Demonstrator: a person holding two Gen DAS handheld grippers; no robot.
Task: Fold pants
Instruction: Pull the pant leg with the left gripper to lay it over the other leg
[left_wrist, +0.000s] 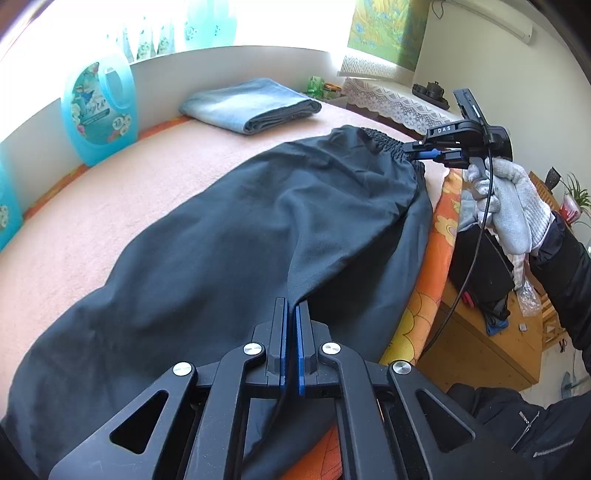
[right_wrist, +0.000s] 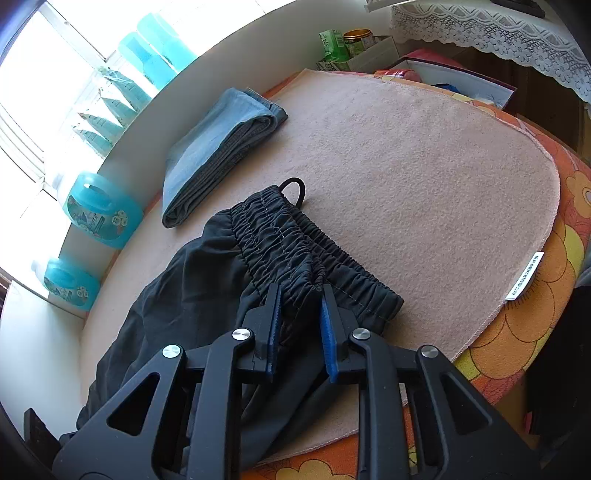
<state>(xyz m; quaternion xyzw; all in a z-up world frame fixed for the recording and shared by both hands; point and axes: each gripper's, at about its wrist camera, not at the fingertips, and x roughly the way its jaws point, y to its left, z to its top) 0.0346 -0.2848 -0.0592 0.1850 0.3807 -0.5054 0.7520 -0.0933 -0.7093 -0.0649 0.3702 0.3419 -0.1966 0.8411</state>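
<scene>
A folded blue garment (right_wrist: 218, 155) lies on the pink towel (right_wrist: 424, 177) that covers the table, whose orange flowered cloth (right_wrist: 546, 325) shows at the edge. Turquoise detergent bottles (left_wrist: 99, 110) stand along the white window ledge. A green carton (right_wrist: 330, 48) and a gold-lidded tin (right_wrist: 358, 38) sit beyond the far end, near a lace cloth (right_wrist: 498, 33).
</scene>
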